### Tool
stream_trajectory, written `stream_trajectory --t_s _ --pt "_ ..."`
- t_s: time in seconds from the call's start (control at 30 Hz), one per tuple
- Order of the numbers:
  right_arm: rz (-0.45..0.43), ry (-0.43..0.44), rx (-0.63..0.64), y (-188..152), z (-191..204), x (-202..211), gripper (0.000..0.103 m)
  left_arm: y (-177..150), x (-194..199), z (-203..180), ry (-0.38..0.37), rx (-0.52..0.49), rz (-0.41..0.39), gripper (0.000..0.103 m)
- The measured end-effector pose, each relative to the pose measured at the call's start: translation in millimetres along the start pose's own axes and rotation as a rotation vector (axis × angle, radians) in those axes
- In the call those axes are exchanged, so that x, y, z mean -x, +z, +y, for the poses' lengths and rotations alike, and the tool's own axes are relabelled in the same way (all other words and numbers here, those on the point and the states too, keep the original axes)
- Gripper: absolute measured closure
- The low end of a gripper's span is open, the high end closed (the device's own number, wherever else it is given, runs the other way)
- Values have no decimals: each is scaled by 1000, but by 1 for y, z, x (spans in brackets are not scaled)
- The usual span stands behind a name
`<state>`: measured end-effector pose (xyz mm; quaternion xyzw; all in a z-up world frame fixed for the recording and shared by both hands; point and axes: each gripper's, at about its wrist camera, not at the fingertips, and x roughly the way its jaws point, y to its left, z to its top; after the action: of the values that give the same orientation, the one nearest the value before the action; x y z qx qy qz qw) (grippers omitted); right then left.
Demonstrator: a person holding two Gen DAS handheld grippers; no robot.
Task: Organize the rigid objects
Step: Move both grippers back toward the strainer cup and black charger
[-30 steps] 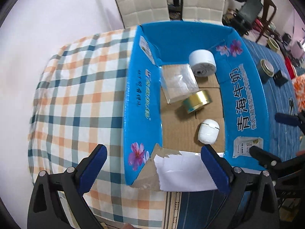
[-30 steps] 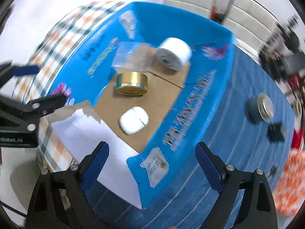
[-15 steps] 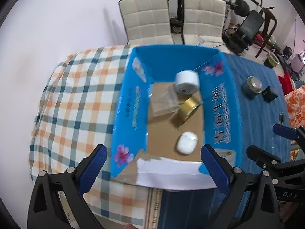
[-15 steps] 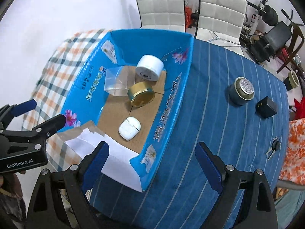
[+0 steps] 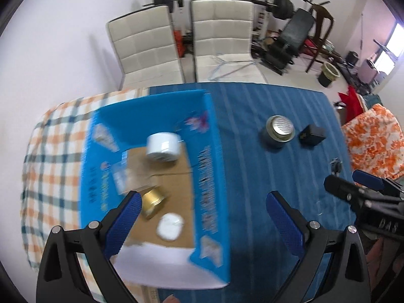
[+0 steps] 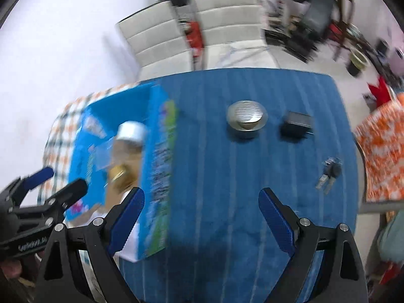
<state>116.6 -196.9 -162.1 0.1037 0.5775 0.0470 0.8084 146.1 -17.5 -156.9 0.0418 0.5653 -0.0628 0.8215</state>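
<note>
Both the left claw (image 5: pixel 202 217) and the right claw (image 6: pixel 202 214) hang spread apart and empty above the worktop (image 6: pixel 214 171). The round metal tin (image 6: pixel 247 119), black box (image 6: pixel 296 124) and keys (image 6: pixel 329 175) lie outside the blue carton (image 5: pixel 212 176). The tin looks rigid, light and slippery; take it across its side wall.

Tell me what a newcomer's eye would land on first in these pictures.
The open blue carton on the left of the table draws the eye first, holding a white roll, a gold tin and a small white case. To its right, out on the blue striped cloth, lie a metal-lidded jar, a black box and keys. Both tools, left and right, hang open and empty.
</note>
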Motion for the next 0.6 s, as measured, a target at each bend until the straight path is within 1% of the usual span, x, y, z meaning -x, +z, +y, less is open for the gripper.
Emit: stream_trajectory --t_s 0.17,0.27,0.33,0.5,0.6 --pt "9 -29 -173 18 -80 -11 9 32 -31 -49 -47 -43 32 2" --pt "31 -38 -273 29 -125 -27 9 50 -51 -71 -63 -47 48 2" --pt "43 -42 -326 38 -148 -37 9 61 -67 -83 -84 -43 65 2" --pt "58 -41 -401 65 -186 -63 9 89 -110 -106 -89 -29 100 2" --pt "64 -48 -413 82 -200 -79 9 100 -144 -120 -97 -35 143 2"
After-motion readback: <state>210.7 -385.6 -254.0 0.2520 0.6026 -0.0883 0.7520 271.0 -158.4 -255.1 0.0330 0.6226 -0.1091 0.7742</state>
